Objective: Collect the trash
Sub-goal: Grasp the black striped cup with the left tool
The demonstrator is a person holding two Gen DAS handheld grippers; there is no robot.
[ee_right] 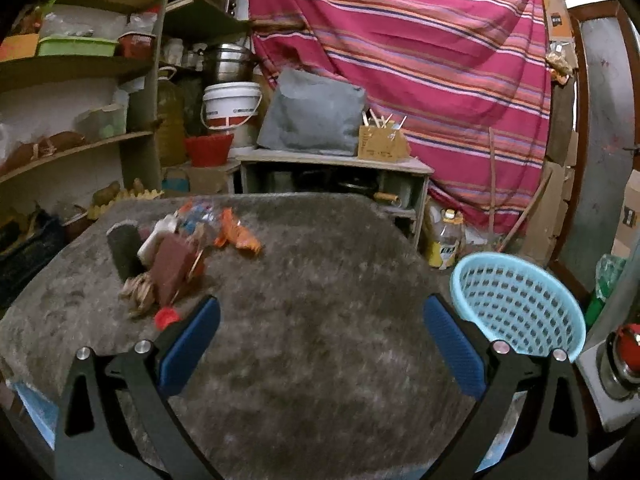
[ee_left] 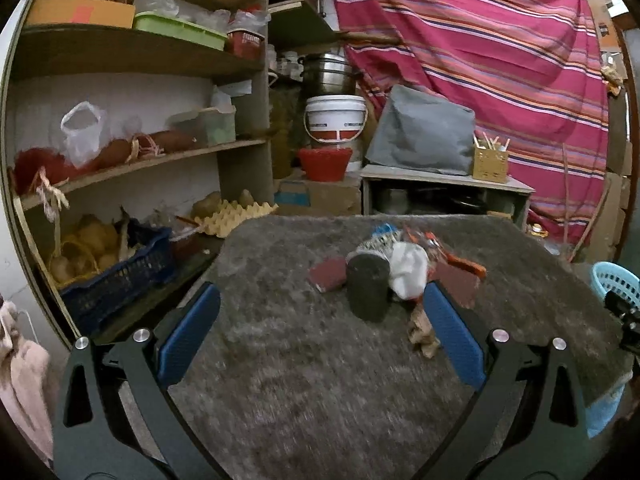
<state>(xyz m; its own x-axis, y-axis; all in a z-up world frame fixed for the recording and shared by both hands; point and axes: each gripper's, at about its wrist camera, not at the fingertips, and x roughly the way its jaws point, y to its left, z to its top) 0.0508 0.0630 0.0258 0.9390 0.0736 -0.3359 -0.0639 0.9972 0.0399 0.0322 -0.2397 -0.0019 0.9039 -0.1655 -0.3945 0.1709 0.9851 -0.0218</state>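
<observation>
Honestly, the pile is the tricky part here. All the trash sits bunched together toward the far left part of the grey fuzzy table (ee_right: 320, 280): a dark cylinder (ee_left: 367, 292) standing upright, a white crumpled bag (ee_left: 408, 272) right against it, a maroon packet (ee_left: 329, 274), an orange wrapper (ee_right: 236, 236), a brown crumpled scrap (ee_left: 422, 332) and a little red cap (ee_right: 166, 317) nearest the front edge. The light blue basket (ee_right: 516, 304) is off the right edge of the table, well apart from the pile.

What could go wrong, my guess: everything's touching, so going for one piece could knock the cylinder over or drag its neighbours along. The shaggy cover might also snag the pads or let flat bits like the packet sink in so the tips slide over them. And the red cap looks small enough to roll away if nudged.

Jaws: the left gripper (ee_left: 320, 336) is spread wide and holds nothing, though its right pad looks just beside or maybe brushing the brown scrap, can't tell for sure. The right gripper (ee_right: 320, 340) is also spread wide and empty over bare table, with the red cap just beside its left pad.
</observation>
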